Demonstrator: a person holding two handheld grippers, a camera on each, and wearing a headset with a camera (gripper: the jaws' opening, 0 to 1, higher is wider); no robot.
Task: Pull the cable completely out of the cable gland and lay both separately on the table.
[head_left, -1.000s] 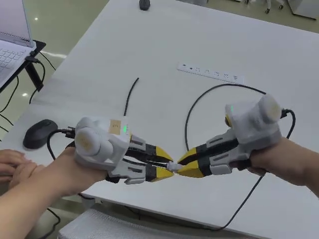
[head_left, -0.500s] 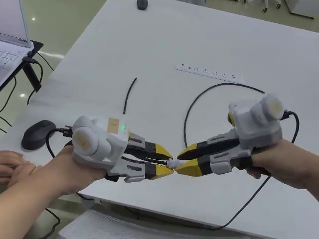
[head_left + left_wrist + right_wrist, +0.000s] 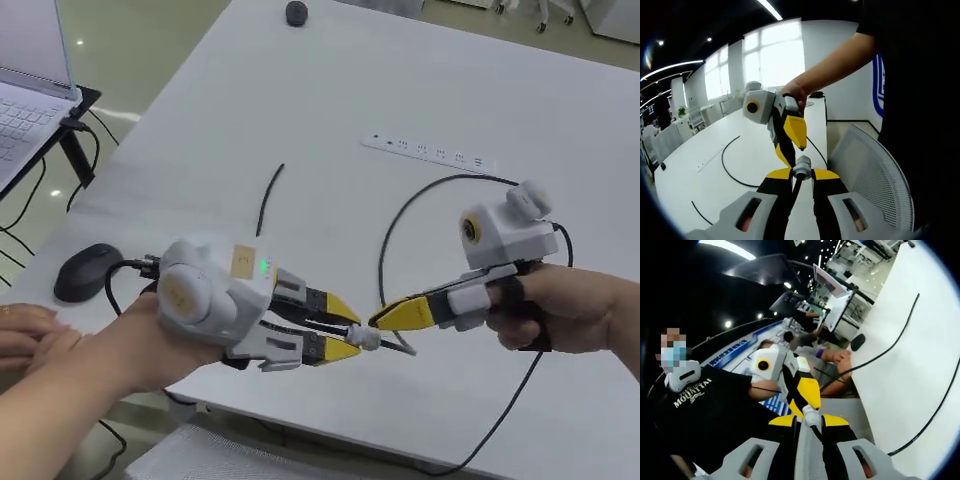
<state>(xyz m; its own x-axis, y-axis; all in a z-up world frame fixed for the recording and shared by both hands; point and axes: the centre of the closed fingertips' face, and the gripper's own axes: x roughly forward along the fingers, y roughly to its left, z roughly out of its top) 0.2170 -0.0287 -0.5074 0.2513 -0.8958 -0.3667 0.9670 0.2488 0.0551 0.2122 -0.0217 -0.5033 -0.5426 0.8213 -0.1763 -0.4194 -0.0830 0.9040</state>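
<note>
Obs.: the cable gland (image 3: 366,338) is small and pale. It is held in the air above the near part of the bench (image 3: 330,110), pinched between the yellow tips of the left gripper (image 3: 351,333). On the right gripper (image 3: 383,319) the jaws are drawn nearly together just right of the gland. Its own view has the thin black cable (image 3: 815,434) running back between them, so it looks clamped on the cable, though the contact itself is hard to make out.

Handling (judged): both parts are light. The gland is rigid, rounded and probably slick, so grip firmly across its body. The cable is thin and limp, and the gland's seal likely adds friction. Take the cable close to the gland and pull straight along its axis; a grip further out would only bend it.
</note>
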